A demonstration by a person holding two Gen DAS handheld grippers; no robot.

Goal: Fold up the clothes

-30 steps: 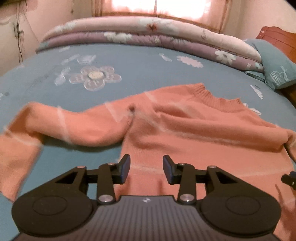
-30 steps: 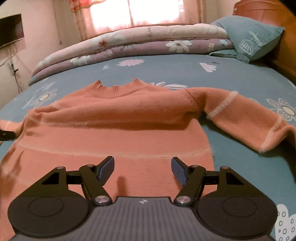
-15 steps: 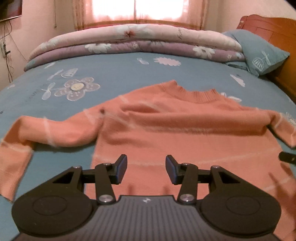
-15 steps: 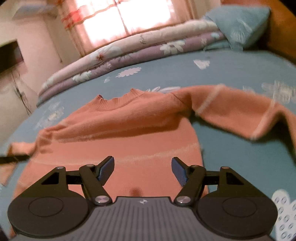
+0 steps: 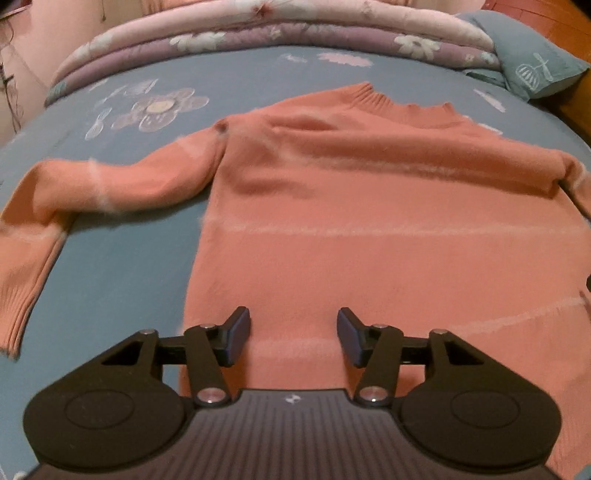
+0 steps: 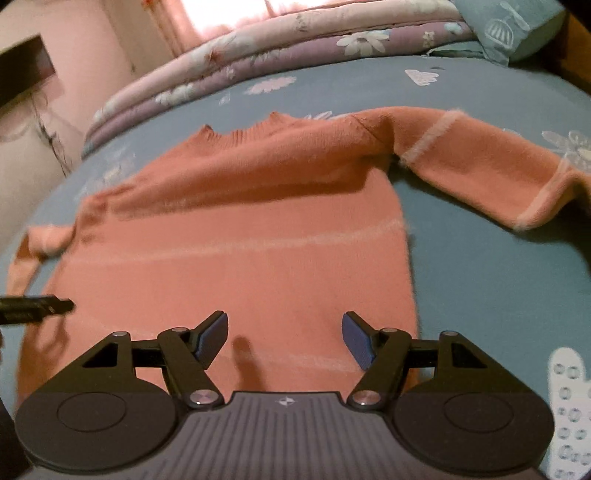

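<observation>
An orange knit sweater (image 5: 369,206) with pale stripes lies spread flat on the bed, collar away from me, both sleeves stretched out sideways. My left gripper (image 5: 293,336) hovers open over its lower left hem area, nothing between the fingers. In the right wrist view the same sweater (image 6: 251,229) fills the middle, its right sleeve (image 6: 491,173) reaching out to the right. My right gripper (image 6: 283,339) hangs open above the lower hem, empty. A tip of the left gripper (image 6: 37,308) pokes in at the left edge.
The bed carries a blue sheet (image 5: 122,269) with flower prints. Folded pink and purple quilts (image 5: 280,26) are stacked along the far side, and a blue pillow (image 5: 535,70) sits at the far right. A wooden headboard shows at the right edge.
Both grippers have tilted down and come closer to the sweater's lower body. The left view has shifted so the body is centred. The sweater lies unmoved and both grippers stay open.
</observation>
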